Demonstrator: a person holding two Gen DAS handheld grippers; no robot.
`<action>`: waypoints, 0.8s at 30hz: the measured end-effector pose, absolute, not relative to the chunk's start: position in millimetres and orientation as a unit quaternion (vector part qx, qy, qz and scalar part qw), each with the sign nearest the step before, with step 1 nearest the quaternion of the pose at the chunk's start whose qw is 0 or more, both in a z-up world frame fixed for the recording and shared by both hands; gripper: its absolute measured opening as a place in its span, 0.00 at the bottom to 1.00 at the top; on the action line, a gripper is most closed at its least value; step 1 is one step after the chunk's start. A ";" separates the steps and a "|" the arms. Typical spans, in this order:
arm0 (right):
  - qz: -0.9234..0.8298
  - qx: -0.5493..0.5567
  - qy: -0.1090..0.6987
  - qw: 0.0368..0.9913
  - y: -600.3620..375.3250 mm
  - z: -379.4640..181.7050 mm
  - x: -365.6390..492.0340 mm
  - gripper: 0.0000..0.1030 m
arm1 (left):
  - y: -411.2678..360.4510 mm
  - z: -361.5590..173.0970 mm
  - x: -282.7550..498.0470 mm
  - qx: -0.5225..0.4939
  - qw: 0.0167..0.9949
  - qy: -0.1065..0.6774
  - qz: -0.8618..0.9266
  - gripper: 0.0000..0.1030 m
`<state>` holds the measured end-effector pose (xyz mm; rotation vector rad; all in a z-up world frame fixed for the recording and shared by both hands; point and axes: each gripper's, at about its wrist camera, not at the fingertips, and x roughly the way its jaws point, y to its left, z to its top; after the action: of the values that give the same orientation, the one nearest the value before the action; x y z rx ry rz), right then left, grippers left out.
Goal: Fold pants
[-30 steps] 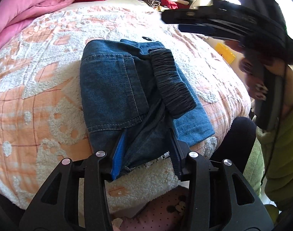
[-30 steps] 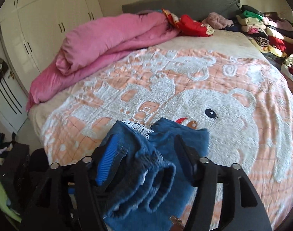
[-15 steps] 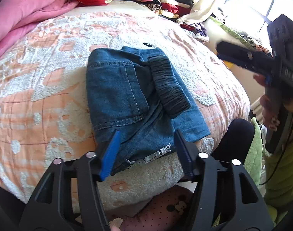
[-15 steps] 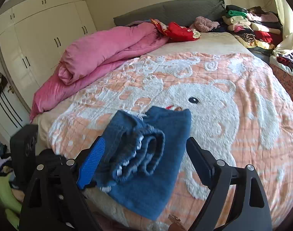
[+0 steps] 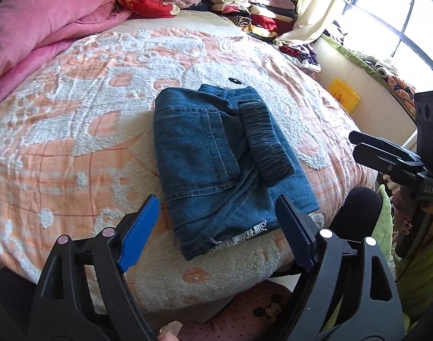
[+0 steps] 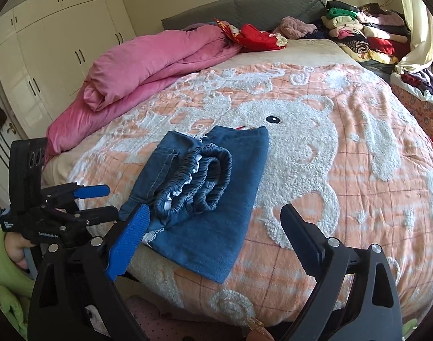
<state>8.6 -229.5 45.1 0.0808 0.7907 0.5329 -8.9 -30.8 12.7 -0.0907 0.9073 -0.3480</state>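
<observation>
The blue denim pants (image 5: 216,153) lie folded in a compact rectangle near the front edge of the bed, with the dark elastic waistband (image 5: 263,139) on top. In the right wrist view the pants (image 6: 213,187) show the gathered waistband end. My left gripper (image 5: 216,227) is open and empty, just short of the near edge of the pants. My right gripper (image 6: 213,236) is open and empty, pulled back from the pants. The right gripper also shows in the left wrist view (image 5: 392,159), and the left gripper in the right wrist view (image 6: 88,201).
The bed has a peach and white fleece blanket (image 6: 330,147). A pink quilt (image 6: 148,65) lies at the back left. Stacked clothes (image 6: 358,31) sit at the back right. White wardrobes (image 6: 54,42) stand at the left. A window (image 5: 392,20) is at the right.
Both grippers have let go of the pants, opened wide and drawn back from them. The folded pants now lie free on the bed.
</observation>
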 end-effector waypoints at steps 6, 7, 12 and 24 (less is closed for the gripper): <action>0.272 0.034 0.375 0.885 -219.6 49.1 3.4 0.90 | -23.8 16.7 -9.3 -0.045 0.889 0.429 -0.155 0.80; 0.282 0.029 0.375 0.883 -214.1 49.5 1.2 0.90 | -19.1 17.5 -7.0 -0.048 0.890 0.428 -0.151 0.80; 0.318 -0.016 0.376 0.870 -184.3 47.3 -8.0 0.90 | 5.5 22.6 12.5 -0.060 0.894 0.425 -0.124 0.76; 0.415 -0.211 0.363 0.807 -81.8 19.8 -20.6 0.58 | -17.8 2.7 76.2 -0.056 0.862 0.474 -0.173 0.35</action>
<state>-20.6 -81.8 19.8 -0.4505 0.7772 0.8887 76.2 -17.8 2.7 -0.1184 0.9932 -0.3631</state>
